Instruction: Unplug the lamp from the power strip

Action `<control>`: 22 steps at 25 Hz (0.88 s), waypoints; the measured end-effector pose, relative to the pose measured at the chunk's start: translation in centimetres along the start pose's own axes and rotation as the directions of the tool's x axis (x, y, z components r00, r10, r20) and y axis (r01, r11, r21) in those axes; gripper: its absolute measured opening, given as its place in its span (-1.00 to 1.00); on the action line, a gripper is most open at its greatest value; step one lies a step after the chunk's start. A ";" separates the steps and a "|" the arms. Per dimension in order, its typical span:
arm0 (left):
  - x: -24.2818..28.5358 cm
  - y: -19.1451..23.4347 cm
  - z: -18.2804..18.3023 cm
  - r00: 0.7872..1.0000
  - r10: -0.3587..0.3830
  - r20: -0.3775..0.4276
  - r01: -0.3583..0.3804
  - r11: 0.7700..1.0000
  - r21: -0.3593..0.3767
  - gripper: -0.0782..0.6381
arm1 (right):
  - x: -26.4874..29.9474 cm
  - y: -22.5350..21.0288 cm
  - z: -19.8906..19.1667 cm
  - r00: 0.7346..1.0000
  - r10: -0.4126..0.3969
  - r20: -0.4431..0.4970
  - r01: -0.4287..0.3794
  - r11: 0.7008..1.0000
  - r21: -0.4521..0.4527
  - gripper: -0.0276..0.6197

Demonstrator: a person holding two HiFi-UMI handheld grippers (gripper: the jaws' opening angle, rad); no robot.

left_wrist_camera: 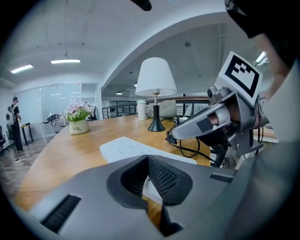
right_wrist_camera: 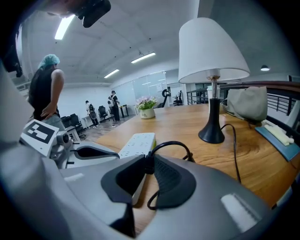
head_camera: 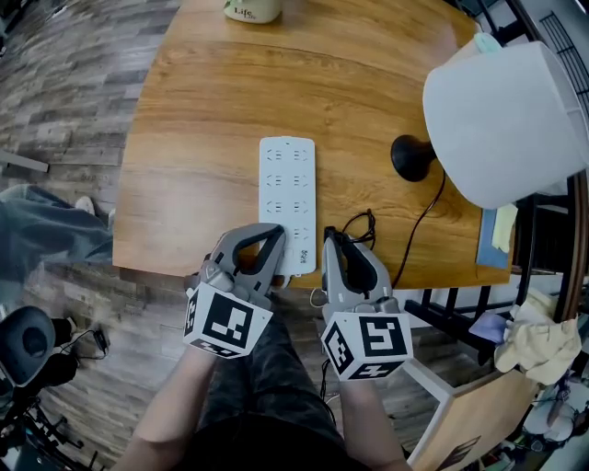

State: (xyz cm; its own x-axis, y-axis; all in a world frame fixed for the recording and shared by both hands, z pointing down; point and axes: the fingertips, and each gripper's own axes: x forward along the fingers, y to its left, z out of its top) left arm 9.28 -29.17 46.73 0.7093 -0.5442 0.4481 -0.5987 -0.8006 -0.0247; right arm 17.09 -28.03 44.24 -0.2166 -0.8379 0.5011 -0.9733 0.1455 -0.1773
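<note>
A white power strip lies lengthwise on the wooden table, also seen in the left gripper view and the right gripper view. The lamp with a white shade and black base stands at the right. Its black cord runs to the table's near edge and loops back. My right gripper is shut on the cord's black plug, held just right of the strip's near end. My left gripper is shut, its tips over the strip's near end.
A white flower pot stands at the table's far edge. A blue pad lies at the right edge, with a railing and a cloth beyond it. A wooden stool stands at the lower right. People stand far off in the room.
</note>
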 end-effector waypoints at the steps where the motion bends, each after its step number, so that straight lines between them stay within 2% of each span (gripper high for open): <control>1: 0.0 0.0 0.0 1.000 0.001 -0.001 -0.001 1.000 0.000 -0.79 | 0.0 -0.4 -0.1 1.000 -0.009 -0.005 0.009 1.000 -0.004 -0.70; 13: -0.4 -0.1 -0.6 1.000 0.015 -0.003 -0.015 0.999 -0.029 -0.79 | 0.2 -3.0 -1.3 0.995 -0.088 -0.052 0.086 0.995 -0.042 -0.65; 22: -0.8 0.0 -0.3 1.000 0.015 0.005 -0.015 0.999 -0.035 -0.79 | -0.1 -3.0 -1.5 0.992 -0.099 -0.075 0.096 0.995 -0.042 -0.56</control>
State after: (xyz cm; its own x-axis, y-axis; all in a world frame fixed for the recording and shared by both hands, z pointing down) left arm 8.57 -28.64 46.61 0.7023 -0.5574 0.4428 -0.6216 -0.7833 -0.0001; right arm 19.95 -27.58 45.95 -0.1246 -0.8061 0.5786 -0.9919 0.0864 -0.0932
